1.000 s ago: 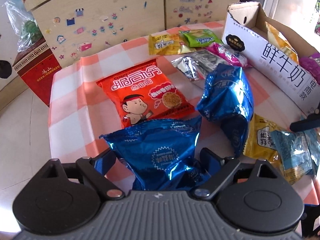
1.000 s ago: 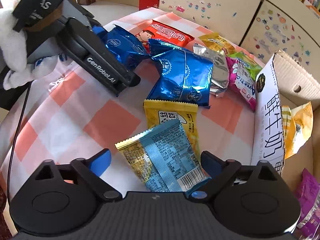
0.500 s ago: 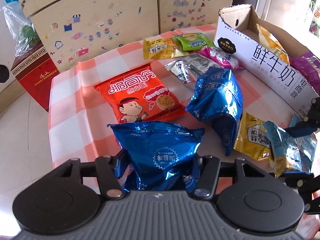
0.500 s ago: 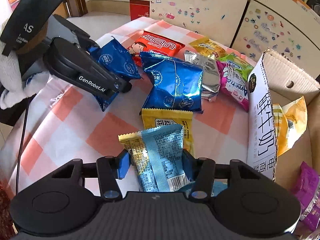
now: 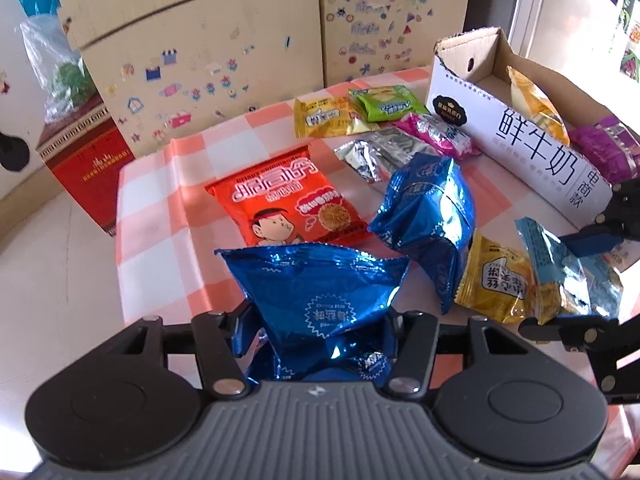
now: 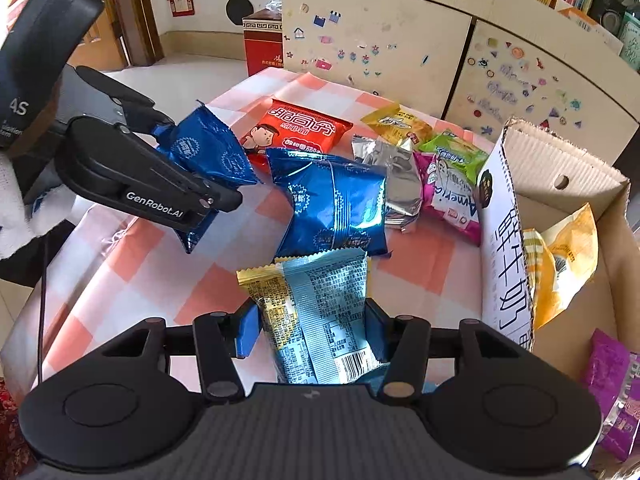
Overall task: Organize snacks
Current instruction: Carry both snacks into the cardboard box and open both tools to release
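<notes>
Both grippers went from spread to clamped within the last second. Left gripper (image 5: 320,336) now grasps the blue foil bag (image 5: 320,296), lifted off the bench (image 6: 132,264). Right gripper (image 6: 312,332) pinches the light-blue packet (image 6: 320,312), also raised. Carton (image 6: 504,240) sits at 3 o'clock of it; drop-off there likely comes next.

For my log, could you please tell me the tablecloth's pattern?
The tablecloth is checked in orange-pink and white, clearest in the left wrist view.
</notes>
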Demonstrator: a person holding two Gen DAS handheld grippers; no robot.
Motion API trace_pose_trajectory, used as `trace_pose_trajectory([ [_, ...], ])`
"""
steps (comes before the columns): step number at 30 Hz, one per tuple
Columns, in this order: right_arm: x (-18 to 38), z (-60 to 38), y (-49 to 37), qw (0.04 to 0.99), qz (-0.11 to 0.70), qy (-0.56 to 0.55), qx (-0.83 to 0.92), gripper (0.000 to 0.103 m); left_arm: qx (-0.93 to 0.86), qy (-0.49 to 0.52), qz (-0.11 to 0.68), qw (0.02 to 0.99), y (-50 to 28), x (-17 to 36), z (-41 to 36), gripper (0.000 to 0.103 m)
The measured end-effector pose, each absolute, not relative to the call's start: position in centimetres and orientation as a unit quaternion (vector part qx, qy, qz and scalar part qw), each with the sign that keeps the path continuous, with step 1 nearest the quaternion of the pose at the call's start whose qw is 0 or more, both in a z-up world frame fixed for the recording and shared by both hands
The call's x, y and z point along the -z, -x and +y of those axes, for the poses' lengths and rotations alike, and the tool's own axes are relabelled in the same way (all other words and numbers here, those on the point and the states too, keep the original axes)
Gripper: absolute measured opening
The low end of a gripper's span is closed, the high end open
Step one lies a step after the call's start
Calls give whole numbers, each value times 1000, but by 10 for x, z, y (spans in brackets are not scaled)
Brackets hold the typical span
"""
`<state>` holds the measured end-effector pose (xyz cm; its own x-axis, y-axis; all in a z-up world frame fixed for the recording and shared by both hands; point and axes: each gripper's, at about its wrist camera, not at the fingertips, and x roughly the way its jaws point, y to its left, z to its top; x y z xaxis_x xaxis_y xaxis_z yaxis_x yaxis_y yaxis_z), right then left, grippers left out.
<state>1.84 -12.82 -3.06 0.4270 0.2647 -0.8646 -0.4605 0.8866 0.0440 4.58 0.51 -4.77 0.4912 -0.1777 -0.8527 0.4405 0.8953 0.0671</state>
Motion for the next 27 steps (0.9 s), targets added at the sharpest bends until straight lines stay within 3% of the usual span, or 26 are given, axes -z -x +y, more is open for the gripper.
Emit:
trace_pose_trajectory([
  [27,9,-144,-25,875,449,99,-151,59,185,-142,392,890,-33,1,-18,57],
])
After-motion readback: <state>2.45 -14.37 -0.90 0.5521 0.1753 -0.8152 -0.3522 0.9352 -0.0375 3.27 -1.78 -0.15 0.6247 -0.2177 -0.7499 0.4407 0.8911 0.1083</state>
